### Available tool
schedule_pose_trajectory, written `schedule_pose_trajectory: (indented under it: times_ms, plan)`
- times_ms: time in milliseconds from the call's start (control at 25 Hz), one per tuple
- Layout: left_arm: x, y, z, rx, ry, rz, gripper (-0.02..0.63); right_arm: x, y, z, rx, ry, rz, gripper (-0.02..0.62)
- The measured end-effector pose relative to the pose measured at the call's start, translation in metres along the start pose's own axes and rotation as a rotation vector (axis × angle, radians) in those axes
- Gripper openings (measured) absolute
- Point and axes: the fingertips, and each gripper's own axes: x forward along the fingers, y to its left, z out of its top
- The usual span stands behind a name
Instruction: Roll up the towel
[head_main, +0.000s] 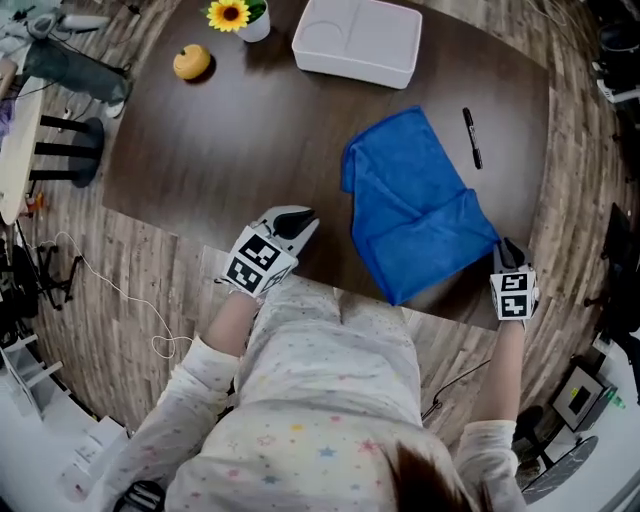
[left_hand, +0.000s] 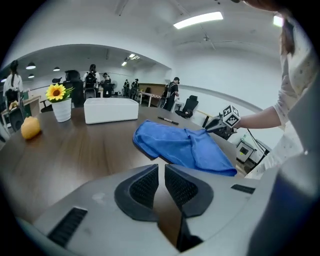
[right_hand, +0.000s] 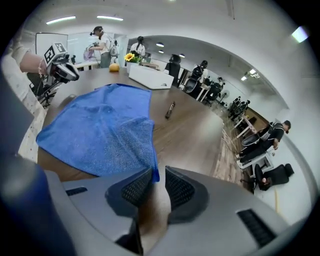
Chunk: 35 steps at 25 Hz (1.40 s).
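A blue towel (head_main: 410, 200) lies partly folded on the dark wooden table (head_main: 250, 150), right of centre; it also shows in the left gripper view (left_hand: 185, 145) and the right gripper view (right_hand: 100, 130). My right gripper (head_main: 508, 248) is at the towel's near right corner, and its jaws (right_hand: 159, 172) are shut on the tip of that corner. The towel's near edge looks lifted off the table. My left gripper (head_main: 300, 222) hovers at the table's near edge, left of the towel and apart from it. Its jaws (left_hand: 161, 170) are shut with nothing between them.
A white tray (head_main: 358, 40) stands at the table's far edge. A black pen (head_main: 472, 138) lies right of the towel. A yellow fruit (head_main: 191, 62) and a sunflower pot (head_main: 238, 16) sit at the far left. A stool (head_main: 70, 150) stands left of the table.
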Motion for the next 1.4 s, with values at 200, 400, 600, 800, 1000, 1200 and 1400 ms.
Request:
schedule_pose_trajectory:
  times_ms: [200,400,600,800,1000,1200,1400]
  plan:
    - [0.035,0.017,0.023,0.075,0.056,-0.069,0.029,-0.034,0.006,0.021,0.183,-0.068,-0.08,0.12]
    - [0.076,0.023,0.025,0.131,0.143,-0.148,0.111,-0.053,0.044,0.076,0.278,-0.154,-0.044,0.117]
    - [0.098,0.028,0.022,0.184,0.224,-0.184,0.114,-0.058,0.088,0.134,0.308,-0.221,0.002,0.103]
    - [0.103,0.036,0.02,0.28,0.276,-0.223,0.03,-0.055,0.124,0.156,0.334,-0.222,0.037,0.098]
    - [0.097,0.041,0.026,0.263,0.295,-0.35,0.02,-0.042,0.175,0.16,0.405,-0.202,0.155,0.091]
    - [0.076,0.065,0.028,0.212,0.321,-0.408,0.02,-0.018,0.232,0.149,0.364,-0.112,0.221,0.089]
    - [0.059,0.089,0.032,0.133,0.31,-0.416,0.02,-0.01,0.255,0.141,0.378,-0.078,0.194,0.104]
